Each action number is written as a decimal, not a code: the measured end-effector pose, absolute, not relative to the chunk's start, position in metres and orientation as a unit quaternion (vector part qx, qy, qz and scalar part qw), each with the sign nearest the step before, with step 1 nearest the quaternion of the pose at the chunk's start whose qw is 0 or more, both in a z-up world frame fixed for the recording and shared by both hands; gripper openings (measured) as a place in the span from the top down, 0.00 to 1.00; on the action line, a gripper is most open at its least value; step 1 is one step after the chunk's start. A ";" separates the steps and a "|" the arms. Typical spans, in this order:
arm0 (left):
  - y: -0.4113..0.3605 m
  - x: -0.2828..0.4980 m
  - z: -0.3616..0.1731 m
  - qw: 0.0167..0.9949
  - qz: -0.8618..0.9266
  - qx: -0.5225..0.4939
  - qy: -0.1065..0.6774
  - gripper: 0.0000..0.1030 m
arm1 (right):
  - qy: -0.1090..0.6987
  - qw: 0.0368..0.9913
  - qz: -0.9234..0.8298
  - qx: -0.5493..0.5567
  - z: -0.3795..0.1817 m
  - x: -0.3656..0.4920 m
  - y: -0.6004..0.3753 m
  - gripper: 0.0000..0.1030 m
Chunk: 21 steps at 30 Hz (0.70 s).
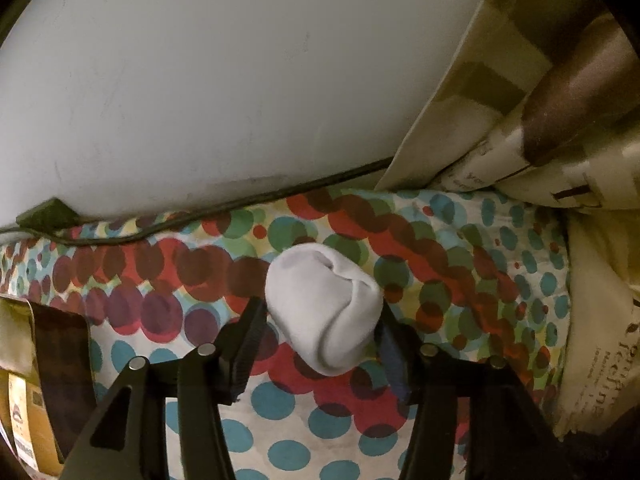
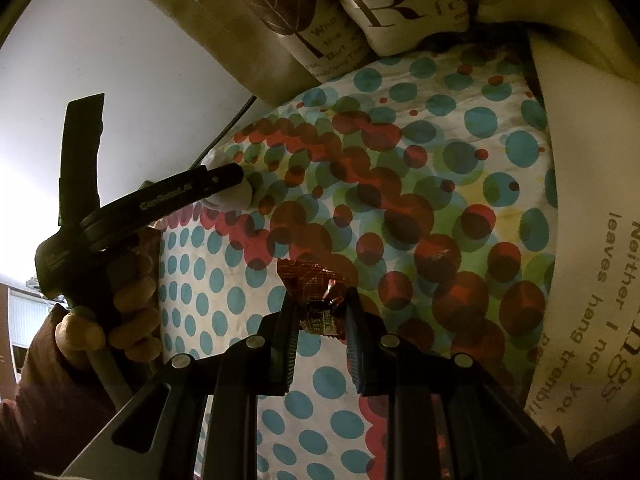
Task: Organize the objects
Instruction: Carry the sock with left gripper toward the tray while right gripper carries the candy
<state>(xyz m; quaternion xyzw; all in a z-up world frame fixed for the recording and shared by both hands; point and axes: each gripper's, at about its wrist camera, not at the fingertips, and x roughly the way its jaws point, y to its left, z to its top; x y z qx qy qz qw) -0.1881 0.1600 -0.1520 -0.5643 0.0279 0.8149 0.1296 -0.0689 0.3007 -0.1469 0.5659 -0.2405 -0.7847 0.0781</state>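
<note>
A rolled white sock [image 1: 320, 312] lies on the spotted bedsheet [image 1: 280, 420] between the fingers of my left gripper [image 1: 320, 320]. The jaws stand just wider than the sock; a thin strip of sheet shows beside the left pad, so they read as open around it. In the right wrist view a hand [image 2: 128, 300] holds that left gripper, and one of its fingers [image 2: 216, 178] lies over the sock [image 2: 236, 200] near the wall. My right gripper [image 2: 320, 300] is shut on a crinkled red snack packet [image 2: 316, 284], held just above the sheet [image 2: 440, 140].
A white wall [image 1: 200, 80] runs along the bed's far edge, with a dark cable [image 1: 240, 204] in the seam. Printed cream pillows [image 1: 520, 100] [image 2: 600, 280] crowd the head and right side. A cardboard box [image 1: 28, 420] and dark cloth [image 1: 64, 360] sit at the left.
</note>
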 end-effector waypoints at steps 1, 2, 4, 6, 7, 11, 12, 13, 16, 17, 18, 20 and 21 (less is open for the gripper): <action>0.163 -0.188 -0.155 0.124 0.813 -0.568 0.030 0.46 | -0.242 0.079 -0.785 0.566 -0.147 -0.068 0.301 0.79; 0.164 -0.187 -0.156 0.123 0.812 -0.570 0.033 0.46 | -0.243 0.080 -0.785 0.565 -0.148 -0.068 0.301 0.79; 0.168 -0.184 -0.155 0.121 0.815 -0.565 0.045 0.46 | -0.248 0.080 -0.783 0.565 -0.149 -0.068 0.302 0.79; 0.171 -0.182 -0.153 0.125 0.817 -0.560 0.051 0.46 | -0.250 0.080 -0.783 0.564 -0.149 -0.067 0.302 0.79; 0.172 -0.182 -0.151 0.125 0.818 -0.559 0.054 0.46 | -0.249 0.080 -0.783 0.564 -0.149 -0.066 0.302 0.79; 0.171 -0.187 -0.150 0.118 0.818 -0.562 0.044 0.46 | -0.251 0.078 -0.782 0.565 -0.148 -0.066 0.300 0.79; 0.171 -0.188 -0.150 0.117 0.818 -0.562 0.040 0.46 | -0.250 0.078 -0.782 0.565 -0.148 -0.066 0.300 0.79; 0.173 -0.189 -0.150 0.114 0.817 -0.563 0.039 0.46 | -0.250 0.079 -0.782 0.566 -0.148 -0.066 0.300 0.79; 0.175 -0.190 -0.149 0.113 0.819 -0.562 0.040 0.46 | -0.248 0.079 -0.782 0.566 -0.147 -0.066 0.299 0.79; 0.176 -0.189 -0.149 0.112 0.819 -0.561 0.042 0.46 | -0.246 0.079 -0.783 0.566 -0.147 -0.066 0.299 0.79; 0.177 -0.189 -0.150 0.112 0.819 -0.561 0.042 0.46 | -0.244 0.079 -0.784 0.566 -0.147 -0.066 0.299 0.79; 0.178 -0.188 -0.151 0.112 0.817 -0.564 0.038 0.46 | -0.240 0.081 -0.784 0.566 -0.146 -0.067 0.298 0.79; 0.178 -0.187 -0.151 0.111 0.818 -0.563 0.037 0.46 | -0.237 0.080 -0.785 0.567 -0.146 -0.068 0.298 0.79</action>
